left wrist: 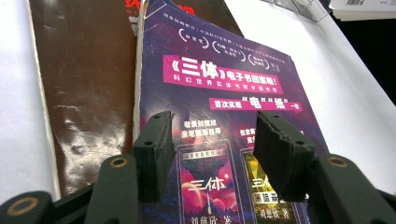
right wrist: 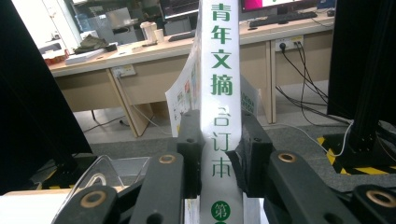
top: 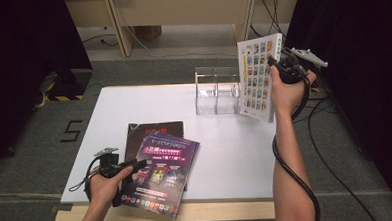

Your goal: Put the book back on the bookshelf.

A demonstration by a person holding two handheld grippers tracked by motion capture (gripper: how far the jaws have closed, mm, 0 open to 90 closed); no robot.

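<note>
Right gripper (top: 278, 66) is clamping the white magazine (top: 257, 80) by its spine, holding it upright just beside the clear rack (top: 217, 91). Thick, floppy and glossy, so it is likely sagging unless gripped at the spine. Left gripper (left wrist: 210, 140) is hovering unclenched over the purple book (left wrist: 224, 93).

from above we look down the table (top: 226, 154); our left camera sits close over the purple book (left wrist: 224, 93), the right faces the room; both books appear above too.

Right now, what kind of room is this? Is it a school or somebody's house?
Probably neither: it looks like an office or lab set up for recording. Wooden desks at the back hold a keyboard and cups, black curtains hang at the sides, and cables trail over the grey carpet by the white table.
</note>
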